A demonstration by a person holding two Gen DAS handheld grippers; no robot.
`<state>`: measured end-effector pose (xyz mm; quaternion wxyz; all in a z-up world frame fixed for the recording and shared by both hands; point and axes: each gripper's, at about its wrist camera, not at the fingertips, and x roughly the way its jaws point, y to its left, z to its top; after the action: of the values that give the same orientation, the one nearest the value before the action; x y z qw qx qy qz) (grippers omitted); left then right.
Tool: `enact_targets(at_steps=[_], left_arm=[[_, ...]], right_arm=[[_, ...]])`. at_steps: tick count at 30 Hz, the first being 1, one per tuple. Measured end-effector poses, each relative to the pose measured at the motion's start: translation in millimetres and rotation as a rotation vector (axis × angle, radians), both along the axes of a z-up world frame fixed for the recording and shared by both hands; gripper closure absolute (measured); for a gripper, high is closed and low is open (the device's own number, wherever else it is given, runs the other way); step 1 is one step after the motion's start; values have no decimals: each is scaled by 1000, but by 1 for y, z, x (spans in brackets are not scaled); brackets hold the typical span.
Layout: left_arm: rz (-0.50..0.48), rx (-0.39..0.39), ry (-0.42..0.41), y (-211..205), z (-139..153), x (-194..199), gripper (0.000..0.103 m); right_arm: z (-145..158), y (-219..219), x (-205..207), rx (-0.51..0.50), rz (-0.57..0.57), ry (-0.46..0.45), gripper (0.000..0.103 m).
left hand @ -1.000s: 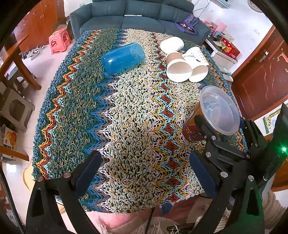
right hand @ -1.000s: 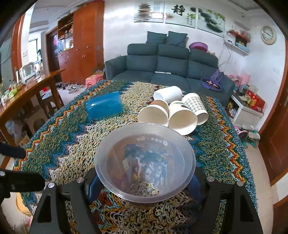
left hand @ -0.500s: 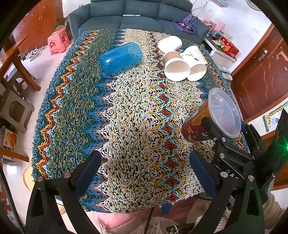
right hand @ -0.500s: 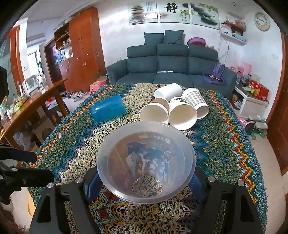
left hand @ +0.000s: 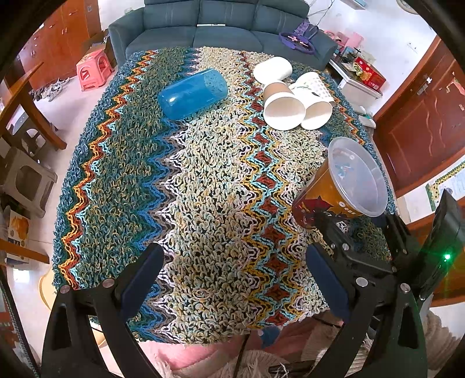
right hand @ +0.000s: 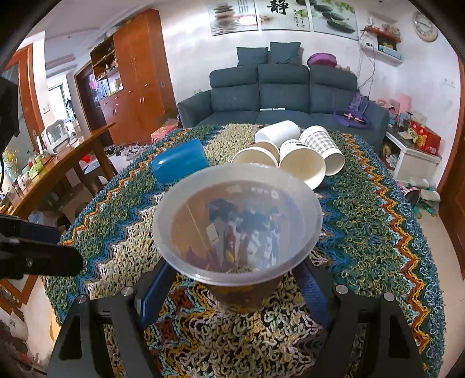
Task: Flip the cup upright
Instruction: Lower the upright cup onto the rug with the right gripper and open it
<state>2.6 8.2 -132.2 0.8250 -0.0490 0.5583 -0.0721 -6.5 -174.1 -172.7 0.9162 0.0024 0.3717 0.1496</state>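
Nearest in the right wrist view, the right tongs (right hand: 232, 286) are closed on the lower body of a clear plastic cup (right hand: 237, 221), their 2 blue pads pressed against its sides. The cup has a printed orange and red wrap and its wide mouth faces up and slightly toward the camera, tilted rather than fully upright. In the left wrist view the same cup (left hand: 343, 186) appears at the right side of the table, leaning with its rim toward the right edge; whether its base touches the cloth cannot be told. The left tongs (left hand: 232, 279) hang open over the near edge of the table, their 2 blue pads wide apart with nothing between them. The table is covered by a knitted cloth (left hand: 203, 189) with zigzag bands of blue, green, orange and cream. Farther along, left of centre, a blue plastic cup (left hand: 191, 93) lies on its side. To its right, a cluster of 4 paper cups (right hand: 293, 151) lies on its side, touching one another: 2 white-lined ones with mouths toward the camera, a checked one (right hand: 321, 145) beside them, and a white one (right hand: 277, 132) behind. Beyond the table stands a dark blue sofa (right hand: 279, 93), with 3 framed pictures (right hand: 282, 14) on the wall above it.
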Motion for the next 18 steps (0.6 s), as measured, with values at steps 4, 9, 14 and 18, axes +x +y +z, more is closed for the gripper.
enact_targets(at_steps=[4,9,14,18], left_arm=[[-1,0,-3,0,1,0,4],[-10,-2,-19,-1,10,-2,4],[-32,-2,-57,-6,32,-6,4],[-42,0,-104,-9,54,-9,4]], right_arm=[[-4,-3,-5,-15,-3,35,22],[3,-4,-19,-60,15,60,22],[31,-8,-39,-109,26,42,22],[57,-12,-51,-138,24,33,22]])
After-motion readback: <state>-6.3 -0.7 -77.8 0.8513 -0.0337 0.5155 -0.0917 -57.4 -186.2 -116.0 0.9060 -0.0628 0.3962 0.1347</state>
